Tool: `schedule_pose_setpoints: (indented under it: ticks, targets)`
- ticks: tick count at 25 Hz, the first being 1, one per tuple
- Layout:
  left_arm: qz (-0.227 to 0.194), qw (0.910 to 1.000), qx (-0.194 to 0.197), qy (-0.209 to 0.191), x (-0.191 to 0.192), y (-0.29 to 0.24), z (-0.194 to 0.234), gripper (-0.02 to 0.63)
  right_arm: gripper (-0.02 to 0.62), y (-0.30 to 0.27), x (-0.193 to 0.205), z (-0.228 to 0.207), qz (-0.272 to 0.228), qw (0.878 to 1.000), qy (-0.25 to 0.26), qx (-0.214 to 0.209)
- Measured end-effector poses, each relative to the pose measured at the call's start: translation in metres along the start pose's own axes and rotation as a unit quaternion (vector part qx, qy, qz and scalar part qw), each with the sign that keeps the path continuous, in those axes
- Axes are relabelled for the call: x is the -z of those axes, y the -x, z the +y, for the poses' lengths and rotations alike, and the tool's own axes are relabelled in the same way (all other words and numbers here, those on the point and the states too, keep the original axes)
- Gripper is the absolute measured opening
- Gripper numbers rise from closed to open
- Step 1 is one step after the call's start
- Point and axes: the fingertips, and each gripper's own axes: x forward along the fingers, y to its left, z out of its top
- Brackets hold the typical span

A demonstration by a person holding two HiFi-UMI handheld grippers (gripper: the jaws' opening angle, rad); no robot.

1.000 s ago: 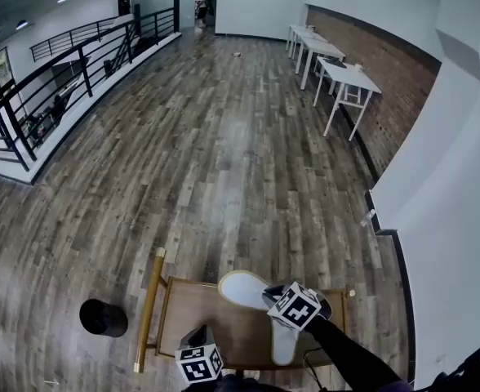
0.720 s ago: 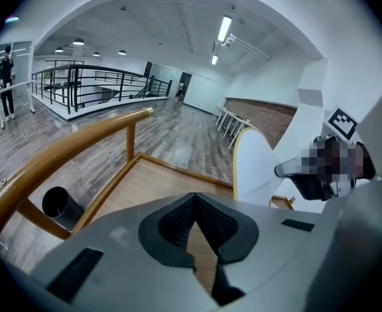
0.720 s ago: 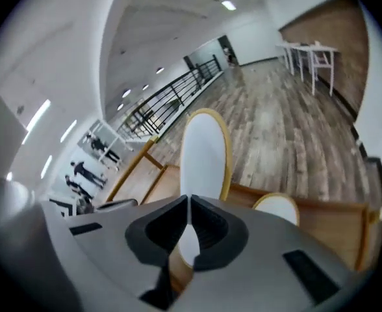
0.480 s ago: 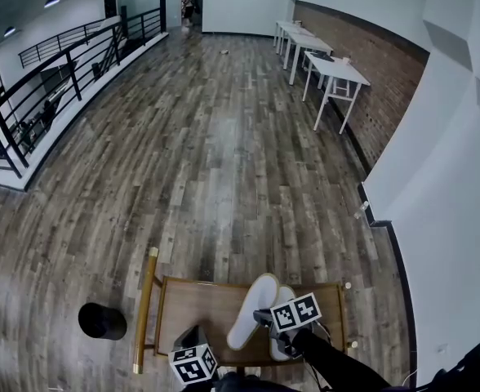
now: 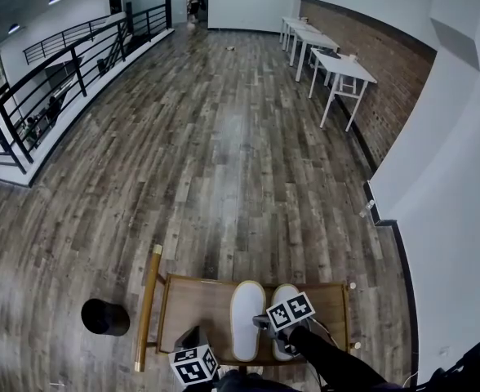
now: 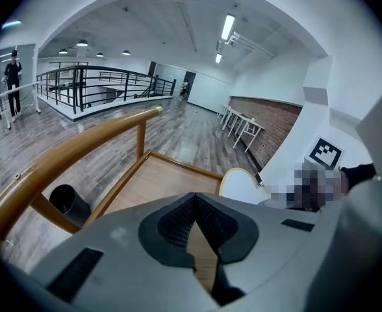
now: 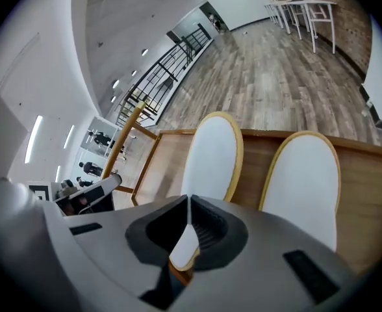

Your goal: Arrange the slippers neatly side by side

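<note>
Two white slippers with tan rims lie side by side on a wooden table [image 5: 193, 302], toes pointing away from me. My right gripper [image 5: 266, 325] is shut on the heel rim of the left slipper [image 5: 246, 318]; in the right gripper view that slipper [image 7: 214, 153] runs into the closed jaws of the gripper [image 7: 188, 234]. The right slipper [image 5: 286, 296] lies free just beside it, and is seen again [image 7: 306, 186] in the right gripper view. My left gripper [image 5: 196, 338] hovers over the table's near left part, shut and holding nothing [image 6: 194, 199].
The table has a raised rim and a wooden handle rail [image 5: 148, 302] on its left side. A black round bin [image 5: 105, 317] stands on the plank floor left of it. White desks [image 5: 338, 65] line the brick wall far right; a black railing [image 5: 60, 62] runs far left.
The left slipper was lifted and angled across the table; the right gripper has swung it round and set it down parallel to the other slipper. The left gripper has barely moved.
</note>
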Motion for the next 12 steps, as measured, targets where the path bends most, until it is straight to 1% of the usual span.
schedule_pose_setpoints:
  ticks: [6,12]
  targets:
    - [0.003,1.0,-0.002,-0.003,-0.001,0.0,0.0,0.0,0.012,-0.01,0.006,-0.01,0.015,1.0,-0.015,-0.008]
    - [0.007,1.0,-0.006,-0.004,0.001,-0.003,0.0,0.0,0.012,-0.017,0.006,-0.019,0.039,0.999,0.012,0.0]
